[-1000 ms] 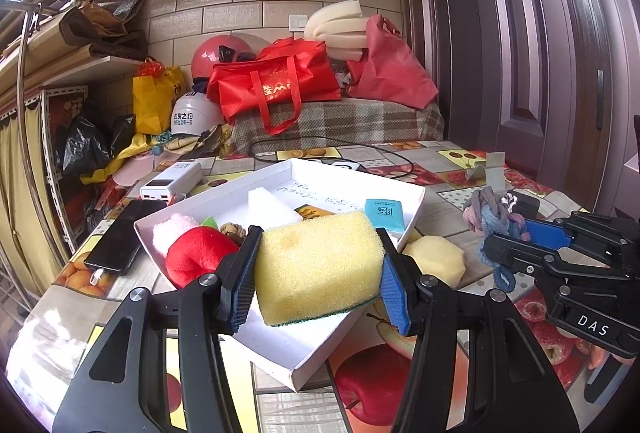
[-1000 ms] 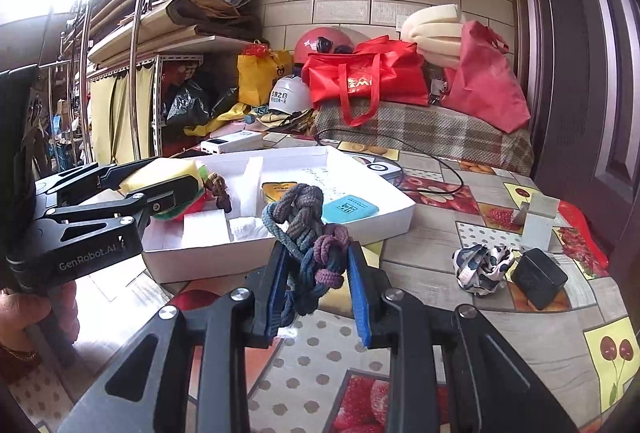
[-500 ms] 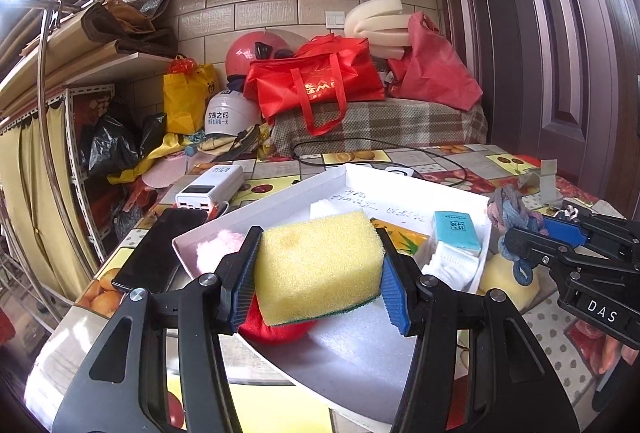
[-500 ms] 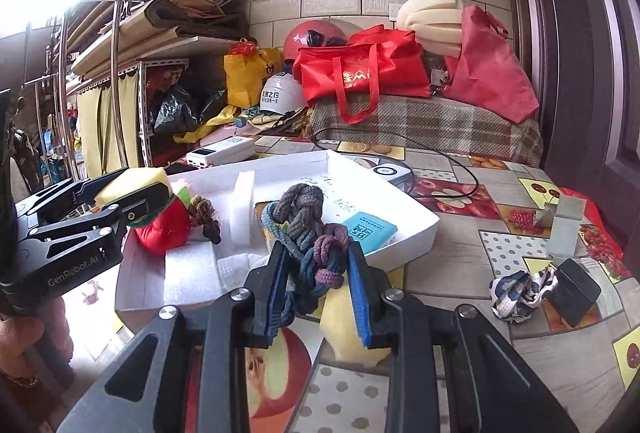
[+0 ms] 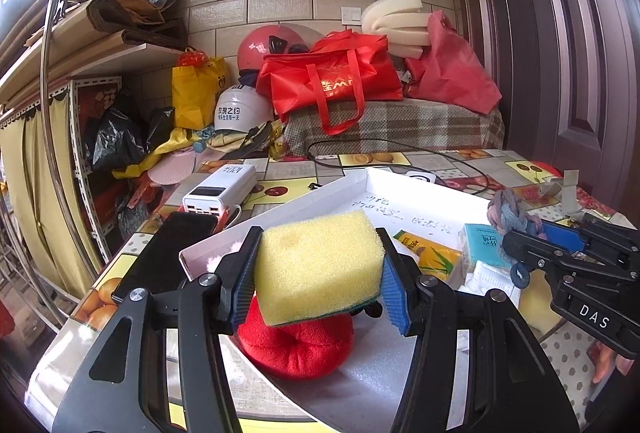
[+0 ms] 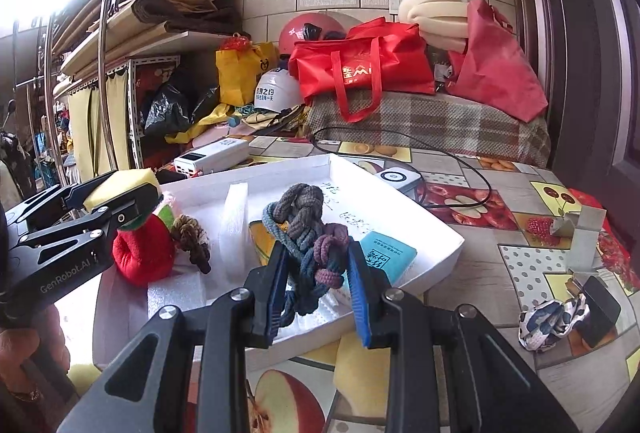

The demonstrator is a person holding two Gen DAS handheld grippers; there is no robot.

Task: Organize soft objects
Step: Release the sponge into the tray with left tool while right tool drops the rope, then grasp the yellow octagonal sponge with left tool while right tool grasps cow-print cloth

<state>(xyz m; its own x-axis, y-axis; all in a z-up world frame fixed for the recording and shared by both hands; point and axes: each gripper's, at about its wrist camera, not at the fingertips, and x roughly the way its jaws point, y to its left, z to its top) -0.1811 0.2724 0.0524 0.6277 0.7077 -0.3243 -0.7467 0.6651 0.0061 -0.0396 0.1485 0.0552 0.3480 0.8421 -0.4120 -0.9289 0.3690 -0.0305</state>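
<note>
My left gripper (image 5: 318,269) is clenched on the yellow sponge (image 5: 318,265), whose long axis runs across the jaws. Directly below it lies the red plush cushion (image 5: 296,345), already inside the white tray (image 5: 400,189). My right gripper (image 6: 318,265) is clenched on the knotted rope (image 6: 308,237), which stands upright between the pads. The tray floor lies just ahead of and below that gripper, past the near wall. Both loads hang above the tray, so I judge the next move to be a descent and release. A patterned cloth (image 6: 550,319) lies on the table (image 6: 472,257), to the right of my right gripper, the nearer tool for it.
</note>
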